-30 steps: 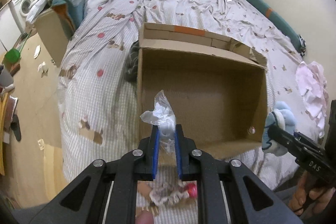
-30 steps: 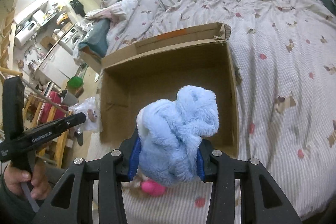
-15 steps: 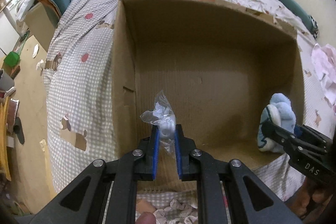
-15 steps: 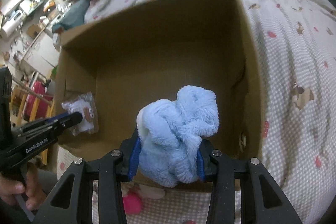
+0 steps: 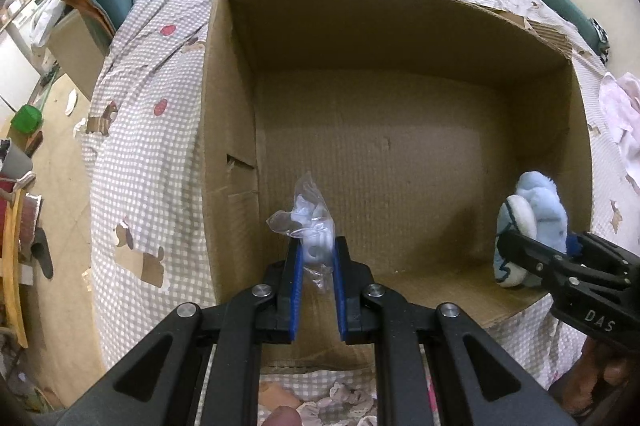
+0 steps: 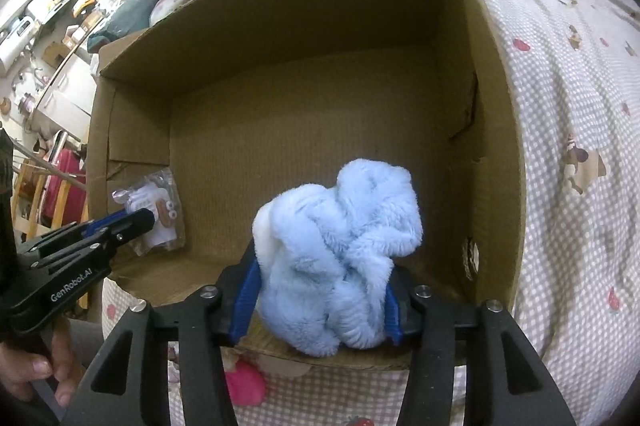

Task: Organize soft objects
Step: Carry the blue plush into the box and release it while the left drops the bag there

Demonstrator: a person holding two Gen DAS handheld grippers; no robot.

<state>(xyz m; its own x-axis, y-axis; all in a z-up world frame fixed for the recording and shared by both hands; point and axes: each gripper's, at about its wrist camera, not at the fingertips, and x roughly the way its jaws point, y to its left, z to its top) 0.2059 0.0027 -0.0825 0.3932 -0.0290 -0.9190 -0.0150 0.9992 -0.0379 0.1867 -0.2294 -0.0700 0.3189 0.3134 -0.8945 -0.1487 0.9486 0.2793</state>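
Soft objects hang over an open cardboard box (image 5: 400, 154) on the bed (image 5: 160, 130). The left gripper (image 5: 316, 258) is clamped on a clear bag (image 5: 310, 226) of white items, perhaps small plush pieces, near the box's left wall. The right gripper (image 6: 320, 290) is clamped on a fluffy blue plush (image 6: 340, 250) above the near right corner. The box floor shows only bare cardboard.
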